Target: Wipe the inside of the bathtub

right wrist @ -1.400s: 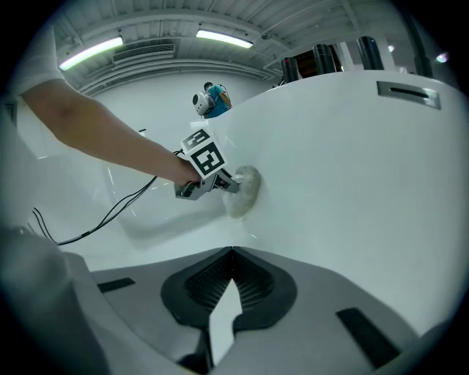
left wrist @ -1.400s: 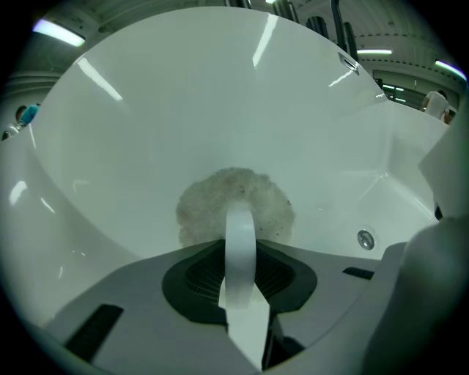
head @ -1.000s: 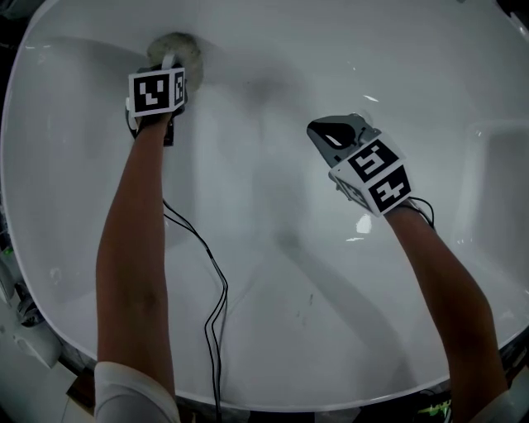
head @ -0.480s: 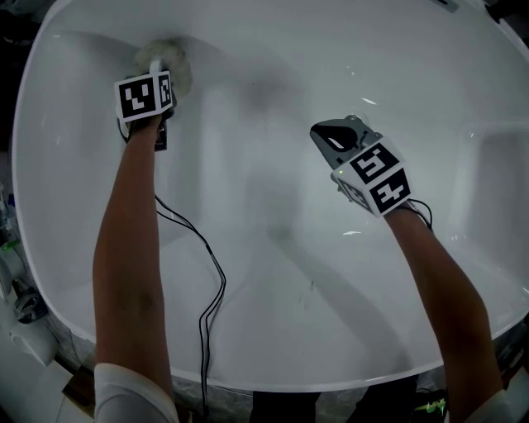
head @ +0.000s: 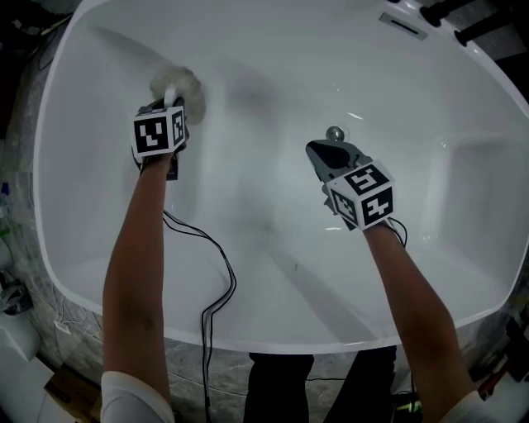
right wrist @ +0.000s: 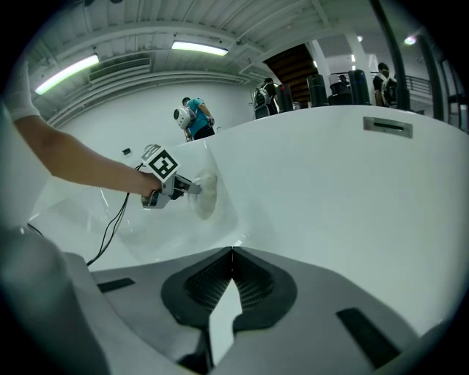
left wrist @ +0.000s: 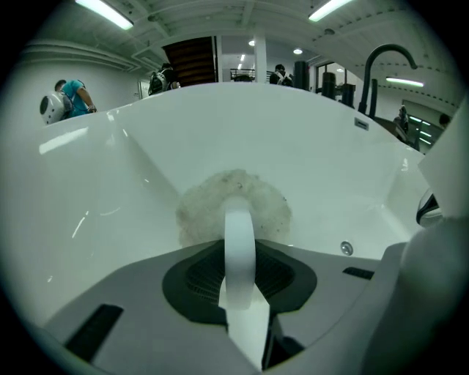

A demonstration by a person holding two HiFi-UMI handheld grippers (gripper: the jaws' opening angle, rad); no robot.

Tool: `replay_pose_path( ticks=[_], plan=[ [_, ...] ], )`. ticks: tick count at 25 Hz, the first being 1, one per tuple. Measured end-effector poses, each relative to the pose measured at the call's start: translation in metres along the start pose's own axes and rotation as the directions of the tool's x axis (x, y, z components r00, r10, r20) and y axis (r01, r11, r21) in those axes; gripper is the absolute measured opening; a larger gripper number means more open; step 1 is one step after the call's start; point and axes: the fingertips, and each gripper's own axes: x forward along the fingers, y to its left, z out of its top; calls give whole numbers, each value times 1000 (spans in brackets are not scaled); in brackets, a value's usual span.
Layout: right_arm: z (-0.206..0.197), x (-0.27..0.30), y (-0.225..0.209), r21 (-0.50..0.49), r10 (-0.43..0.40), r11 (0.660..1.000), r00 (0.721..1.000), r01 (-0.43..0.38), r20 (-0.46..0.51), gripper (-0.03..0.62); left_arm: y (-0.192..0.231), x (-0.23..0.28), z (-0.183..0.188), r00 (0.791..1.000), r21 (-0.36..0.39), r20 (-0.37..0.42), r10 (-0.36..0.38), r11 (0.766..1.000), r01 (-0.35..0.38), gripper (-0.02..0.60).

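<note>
The white bathtub (head: 273, 273) fills the head view. A round, fluffy grey-white scrub pad (head: 185, 84) is pressed flat on its far left wall. My left gripper (head: 171, 103) is shut on the pad's white strap (left wrist: 239, 238), and the pad (left wrist: 234, 203) spreads out just beyond the jaws. My right gripper (head: 322, 153) hovers over the middle of the tub, shut with nothing between its jaws (right wrist: 233, 253). The right gripper view also shows the left gripper (right wrist: 172, 184) holding the pad (right wrist: 207, 192) against the wall.
A round metal drain knob (head: 335, 133) sits just beyond the right gripper. An overflow plate (head: 402, 25) and dark faucet (head: 463, 16) are at the far right rim. A black cable (head: 216, 281) trails from the left gripper over the near rim. People stand in the background (right wrist: 192, 117).
The left gripper and pad have slid a little right and nearer along the wall. The head view has pulled back, showing more rim. The right gripper stays shut over the middle.
</note>
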Motion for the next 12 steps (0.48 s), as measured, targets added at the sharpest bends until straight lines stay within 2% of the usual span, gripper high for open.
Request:
replay_pose_path(
  ticks=[7, 12],
  plan=[
    [29, -69, 22, 138, -57, 989, 998, 52, 37, 20, -48, -83, 31, 981, -86, 79, -174, 980, 181, 98],
    [52, -138, 47, 169, -66, 984, 997, 57, 46, 20, -73, -158, 64, 971, -81, 125, -204, 973, 215, 98]
  ],
)
